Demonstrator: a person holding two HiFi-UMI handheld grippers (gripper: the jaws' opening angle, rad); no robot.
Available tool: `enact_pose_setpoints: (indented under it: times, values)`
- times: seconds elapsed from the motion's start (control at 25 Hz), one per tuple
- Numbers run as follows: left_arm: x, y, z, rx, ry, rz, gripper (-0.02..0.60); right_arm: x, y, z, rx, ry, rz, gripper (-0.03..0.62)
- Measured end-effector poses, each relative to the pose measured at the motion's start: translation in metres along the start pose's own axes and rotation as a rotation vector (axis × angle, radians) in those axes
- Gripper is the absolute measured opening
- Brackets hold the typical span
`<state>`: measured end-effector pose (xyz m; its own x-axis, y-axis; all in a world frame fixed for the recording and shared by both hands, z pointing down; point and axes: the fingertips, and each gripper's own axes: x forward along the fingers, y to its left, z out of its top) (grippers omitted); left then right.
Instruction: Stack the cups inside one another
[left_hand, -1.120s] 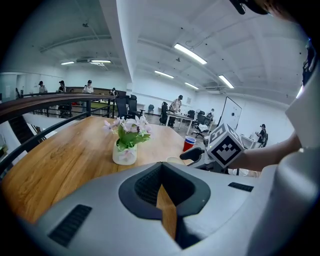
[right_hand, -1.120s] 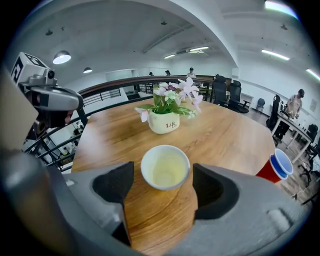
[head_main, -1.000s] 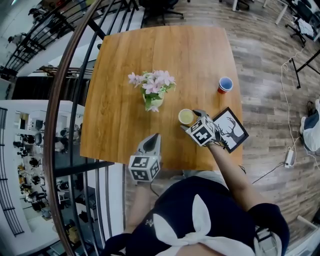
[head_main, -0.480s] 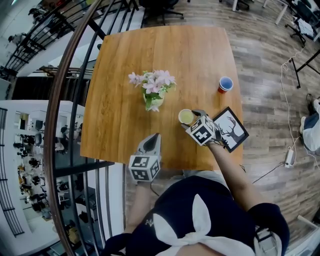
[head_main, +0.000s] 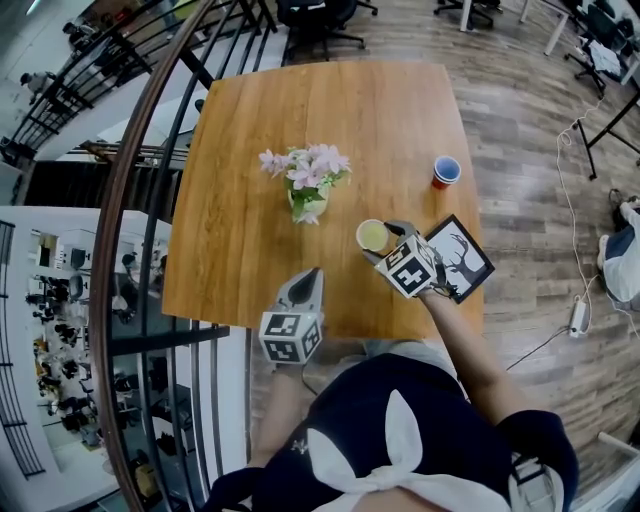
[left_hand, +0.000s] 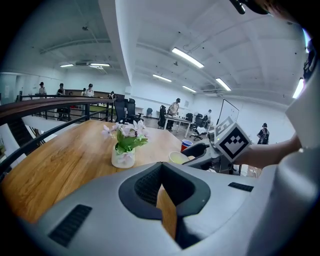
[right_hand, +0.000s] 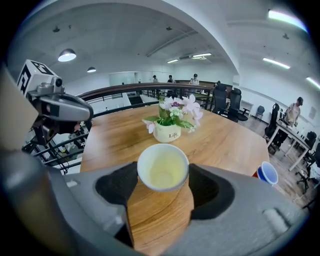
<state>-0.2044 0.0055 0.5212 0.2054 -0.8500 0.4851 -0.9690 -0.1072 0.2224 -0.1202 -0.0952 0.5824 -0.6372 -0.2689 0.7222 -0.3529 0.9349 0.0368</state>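
A pale yellow-green cup (head_main: 372, 235) sits between the jaws of my right gripper (head_main: 384, 241), which is shut on its sides near the table's front edge. In the right gripper view the cup (right_hand: 163, 167) faces me, mouth open and empty, with the pads pressing on both sides. A red cup with a blue inside (head_main: 447, 171) stands upright at the table's right edge, apart from the held cup. My left gripper (head_main: 304, 280) hovers at the front edge to the left, jaws together with nothing in them.
A white vase of pink flowers (head_main: 306, 203) stands mid-table, just left of the held cup. A framed deer picture (head_main: 458, 257) lies at the front right corner under my right arm. A railing (head_main: 130, 200) runs along the table's left side.
My right gripper has risen slightly with the yellow-green cup in its jaws. The left gripper has stayed where it was.
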Motion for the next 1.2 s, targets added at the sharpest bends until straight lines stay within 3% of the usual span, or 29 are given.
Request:
enact_pose_setpoints:
  times: [0.2,0.52,1.2]
  values:
    - [-0.011,-0.005,-0.005,0.001,-0.013,-0.001,0.017,-0.03,0.015,0.002,0.009,-0.051,-0.021,0.316]
    - [-0.029,-0.025,-0.029,-0.01,-0.007,-0.022,0.017,-0.072,0.053,-0.029,0.057,-0.08,-0.032,0.316]
    - [-0.031,-0.11,-0.071,0.022,0.058,-0.191,0.017,-0.142,0.08,-0.089,0.143,-0.057,-0.109,0.316]
